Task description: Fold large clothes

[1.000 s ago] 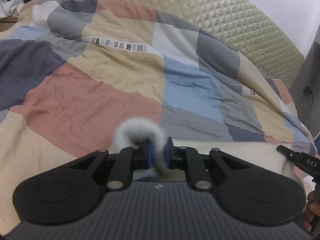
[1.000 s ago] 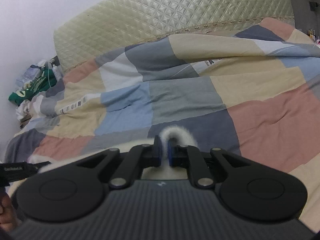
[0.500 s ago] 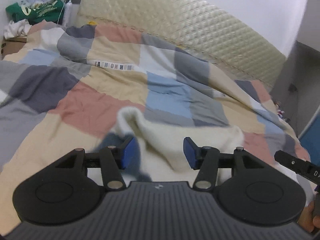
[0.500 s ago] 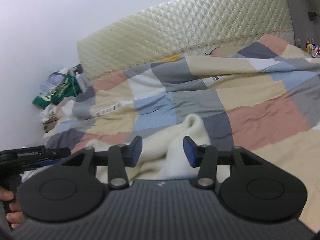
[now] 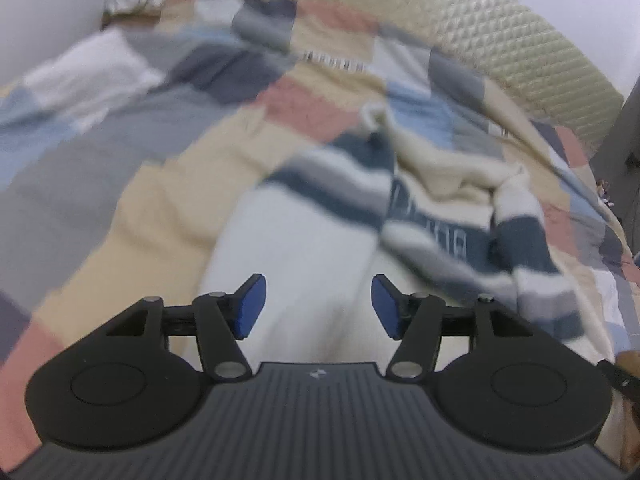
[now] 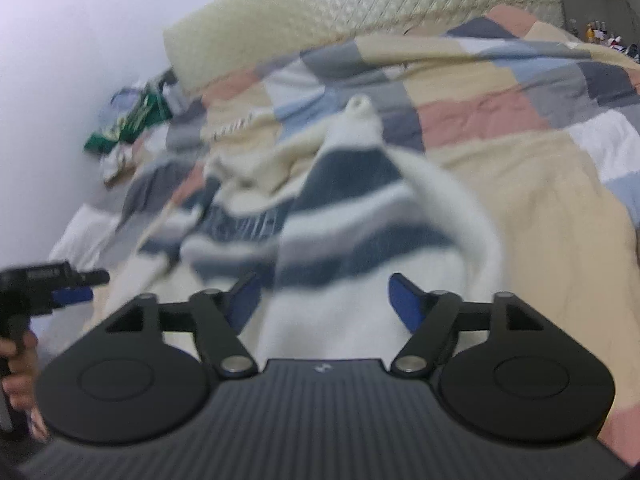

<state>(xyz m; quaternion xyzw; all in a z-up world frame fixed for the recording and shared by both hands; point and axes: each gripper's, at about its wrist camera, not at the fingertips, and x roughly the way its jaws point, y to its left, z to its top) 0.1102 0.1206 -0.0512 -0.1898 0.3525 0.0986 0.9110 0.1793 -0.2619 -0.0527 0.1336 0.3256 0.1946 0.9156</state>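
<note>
A cream sweater (image 5: 304, 248) with navy and grey stripes lies on the bed, its far end folded back so the cream inside shows. In the right wrist view the same sweater (image 6: 344, 216) spreads ahead, blurred. My left gripper (image 5: 318, 306) hovers over the white near end with its jaws opening; nothing is pinched between the blue pads (image 5: 250, 306). My right gripper (image 6: 324, 300) is above the other near corner, jaws opening wide, cloth beneath them but not gripped. The left gripper (image 6: 74, 292) also shows at that view's left edge, held in a hand (image 6: 16, 368).
A patchwork quilt (image 5: 120, 160) in grey, peach, cream and blue covers the bed. A quilted cream headboard (image 6: 360, 12) stands behind. A pile of green and white clothes (image 6: 124, 128) sits in the far corner by the wall. Small bottles (image 6: 596, 34) stand at far right.
Both grippers held folds of the sweater a second ago, then let go and opened. Both have pulled back towards me, so the folded striped sweater now lies ahead on the bed.
</note>
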